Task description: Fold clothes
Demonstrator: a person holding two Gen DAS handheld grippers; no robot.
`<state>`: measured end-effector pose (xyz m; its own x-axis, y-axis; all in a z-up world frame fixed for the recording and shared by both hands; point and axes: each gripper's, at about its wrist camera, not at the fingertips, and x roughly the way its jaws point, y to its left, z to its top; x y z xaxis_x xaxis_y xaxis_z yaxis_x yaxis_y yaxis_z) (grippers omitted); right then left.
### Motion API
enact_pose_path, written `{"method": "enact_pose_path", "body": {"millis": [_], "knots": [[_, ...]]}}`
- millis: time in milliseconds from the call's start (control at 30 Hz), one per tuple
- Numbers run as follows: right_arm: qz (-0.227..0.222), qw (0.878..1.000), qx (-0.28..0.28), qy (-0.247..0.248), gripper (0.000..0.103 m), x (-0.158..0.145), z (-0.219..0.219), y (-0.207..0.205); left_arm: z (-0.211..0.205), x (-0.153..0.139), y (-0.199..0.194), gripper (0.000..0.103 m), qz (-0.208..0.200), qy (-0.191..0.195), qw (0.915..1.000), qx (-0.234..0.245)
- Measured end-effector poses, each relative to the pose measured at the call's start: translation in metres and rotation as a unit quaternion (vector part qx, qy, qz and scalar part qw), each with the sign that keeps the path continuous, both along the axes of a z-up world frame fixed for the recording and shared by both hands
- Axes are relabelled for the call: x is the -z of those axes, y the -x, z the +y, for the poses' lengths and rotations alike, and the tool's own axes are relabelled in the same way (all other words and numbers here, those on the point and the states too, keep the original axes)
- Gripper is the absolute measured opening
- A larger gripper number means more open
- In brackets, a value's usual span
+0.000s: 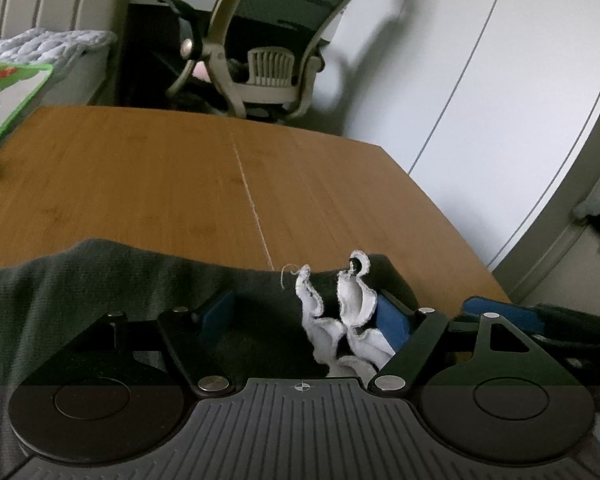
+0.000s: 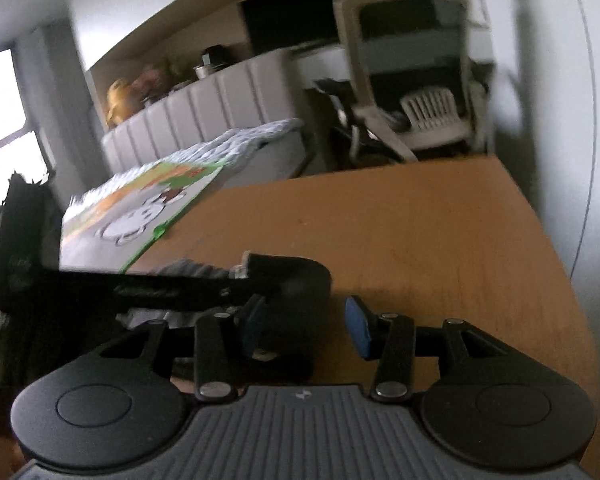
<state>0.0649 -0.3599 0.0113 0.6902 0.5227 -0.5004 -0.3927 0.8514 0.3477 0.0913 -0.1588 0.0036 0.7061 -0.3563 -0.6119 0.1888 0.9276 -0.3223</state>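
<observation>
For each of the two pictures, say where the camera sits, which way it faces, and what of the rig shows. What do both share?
Left wrist: on the left gripper, looking forward over a dark grey garment with white label tags.
Right wrist: on the right gripper, jaws open, facing across the table; the black left gripper shows.
Both share: wooden table, green-edged picture book, beige office chair.

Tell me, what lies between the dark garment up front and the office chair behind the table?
Only bare wooden table, in the left wrist view, between the dark garment and the office chair.
</observation>
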Motion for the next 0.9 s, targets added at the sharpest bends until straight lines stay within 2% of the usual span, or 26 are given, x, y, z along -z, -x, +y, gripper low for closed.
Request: {"method": "enact_pose_path", "body": {"millis": [100, 167, 300, 433, 467, 567, 733, 833, 900], "knots": [[0.037, 0.999, 0.002, -0.03, 0.045, 0.011, 0.002, -0.013, 0.003, 0.001, 0.001, 0.081, -0.001, 0.008, 1.0, 0.001], [0.046, 0.998, -0.002, -0.033, 0.046, 0.016, 0.009, -0.016, 0.005, 0.001, 0.002, 0.08, -0.002, 0.013, 0.9999, 0.002], [0.076, 0.996, -0.003, -0.049, 0.052, 0.025, 0.018, -0.023, 0.012, 0.002, 0.004, 0.077, -0.002, 0.026, 0.9997, -0.001], [0.083, 0.995, -0.004, -0.063, 0.052, 0.028, 0.021, -0.023, 0.017, 0.003, 0.005, 0.077, -0.001, 0.035, 0.9994, -0.006], [0.081, 0.995, -0.004, -0.056, 0.044, 0.027, 0.022, -0.022, 0.016, 0.002, 0.006, 0.079, -0.001, 0.036, 0.9994, -0.006], [0.057, 0.998, -0.008, -0.028, 0.035, 0.023, 0.026, -0.016, 0.01, 0.001, 0.005, 0.086, -0.001, 0.032, 0.9995, -0.005], [0.023, 1.0, -0.009, 0.008, 0.033, 0.008, 0.015, -0.014, 0.0, -0.008, 0.002, 0.087, -0.001, 0.041, 0.9991, -0.001], [-0.018, 0.998, 0.003, 0.065, 0.033, -0.003, 0.009, -0.012, -0.005, -0.015, 0.001, 0.087, -0.008, 0.044, 0.999, 0.003], [-0.043, 0.992, 0.005, 0.116, 0.033, -0.005, 0.011, -0.009, -0.007, -0.017, 0.001, 0.087, -0.008, 0.046, 0.9989, 0.002]]}}
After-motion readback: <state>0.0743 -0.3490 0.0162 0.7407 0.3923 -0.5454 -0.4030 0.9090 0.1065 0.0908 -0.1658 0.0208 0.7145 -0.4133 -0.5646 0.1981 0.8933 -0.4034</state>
